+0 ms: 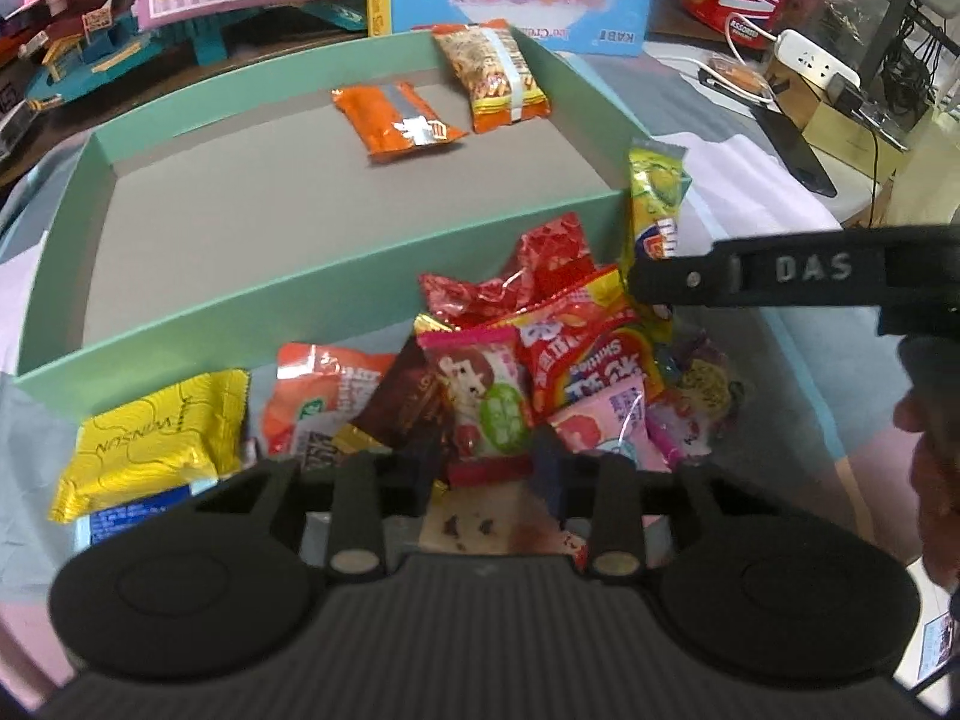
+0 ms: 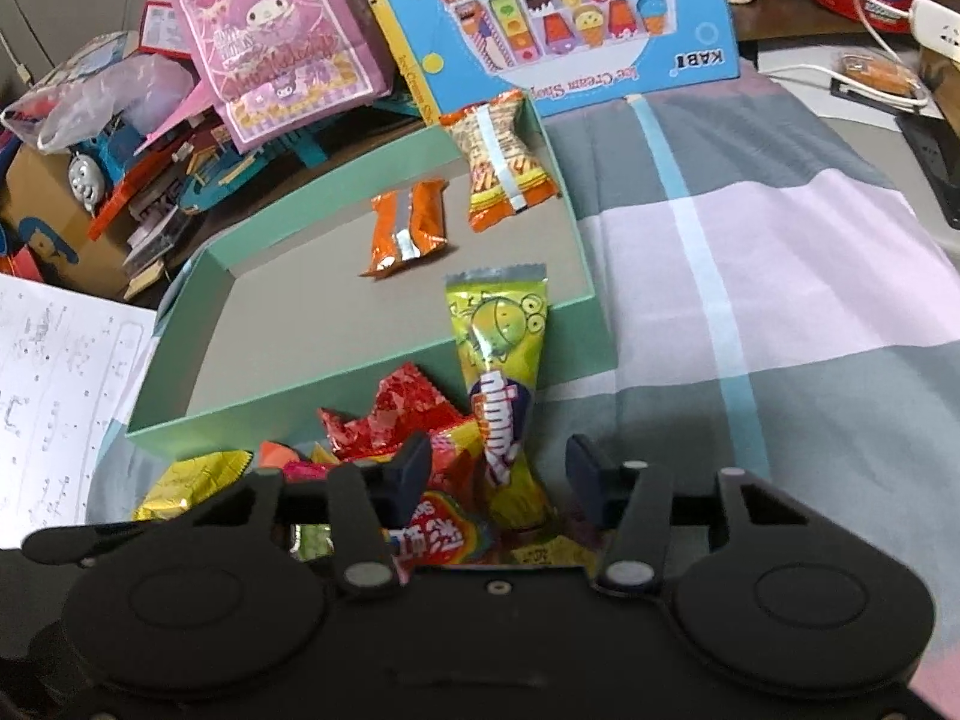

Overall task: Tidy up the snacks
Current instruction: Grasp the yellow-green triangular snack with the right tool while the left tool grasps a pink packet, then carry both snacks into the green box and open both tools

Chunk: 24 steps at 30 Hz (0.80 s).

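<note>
A mint-green tray (image 1: 336,294) (image 2: 180,420) holds an orange packet (image 1: 393,120) (image 2: 408,228) and a peanut-print packet (image 1: 492,72) (image 2: 504,162) at its far end. Several loose snacks are heaped on the cloth in front of its near wall. My left gripper (image 1: 489,468) is shut on the lower end of a pink packet with a cartoon girl (image 1: 486,402). My right gripper (image 2: 498,471) is open, straddling a long yellow-green packet (image 2: 501,372) (image 1: 657,198) that leans on the tray's near right corner; the pads stand apart from it. A yellow packet (image 1: 150,444) lies at the heap's left.
Behind the tray stand a blue toy box (image 2: 576,18), a pink bag (image 2: 282,30) and piled toys. A power strip (image 1: 816,57) and a dark phone (image 1: 792,144) lie at the right. A printed sheet (image 2: 54,396) lies left. A person's hand (image 1: 927,450) holds the right gripper.
</note>
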Motion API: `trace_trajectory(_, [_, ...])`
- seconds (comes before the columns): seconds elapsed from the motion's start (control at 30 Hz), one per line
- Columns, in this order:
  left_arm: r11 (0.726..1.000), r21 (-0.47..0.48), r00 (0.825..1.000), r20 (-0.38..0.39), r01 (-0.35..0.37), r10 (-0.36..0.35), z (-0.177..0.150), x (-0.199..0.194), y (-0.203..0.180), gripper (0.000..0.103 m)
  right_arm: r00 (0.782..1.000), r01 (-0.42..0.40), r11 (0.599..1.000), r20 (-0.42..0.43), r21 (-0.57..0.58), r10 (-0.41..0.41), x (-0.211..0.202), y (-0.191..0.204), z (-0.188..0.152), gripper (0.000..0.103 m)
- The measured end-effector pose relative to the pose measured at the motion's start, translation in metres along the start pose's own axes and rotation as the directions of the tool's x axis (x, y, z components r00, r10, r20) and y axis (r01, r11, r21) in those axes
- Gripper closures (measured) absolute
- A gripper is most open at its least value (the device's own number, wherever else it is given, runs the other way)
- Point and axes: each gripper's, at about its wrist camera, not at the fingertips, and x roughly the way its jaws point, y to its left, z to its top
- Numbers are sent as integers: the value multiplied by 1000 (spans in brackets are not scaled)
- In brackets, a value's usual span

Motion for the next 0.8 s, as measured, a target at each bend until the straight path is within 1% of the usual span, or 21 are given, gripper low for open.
trace_trajectory(0.03, [1000,2,1000,-5,2,-2,1,1,0,67,1000,-2,1000,-6,0,2,4,0,0,62])
trace_trajectory(0.13, [1000,17,1000,-7,-6,6,5,5,-3,59,1000,-11,1000,-15,26,11,17,-4,1,63])
trace_trajectory(0.2, [999,30,1000,-2,-21,22,7,8,-7,59,1000,-15,999,-15,37,16,23,-6,2,72])
trace_trajectory(0.23, [999,37,999,2,-33,33,8,10,-7,59,1000,-20,999,-14,35,21,26,-6,1,86])
trace_trajectory(0.27, [998,38,999,8,-43,42,8,11,-8,70,1000,-23,999,-15,29,24,29,-6,1,89])
trace_trajectory(0.37, [999,35,999,15,-33,32,10,9,-6,73,1000,-17,1000,-9,2,17,31,-3,0,90])
trace_trajectory(0.5, [999,15,999,15,-30,29,10,4,-1,74,1000,-19,1000,-6,10,19,25,-5,1,90])
trace_trajectory(0.6, [1000,-11,1000,20,-8,8,11,-4,5,74,1000,-28,1000,-4,9,28,16,-8,1,90])
trace_trajectory(0.8, [998,-54,998,67,25,-21,13,-30,14,74,999,-32,999,6,19,32,-3,-11,5,91])
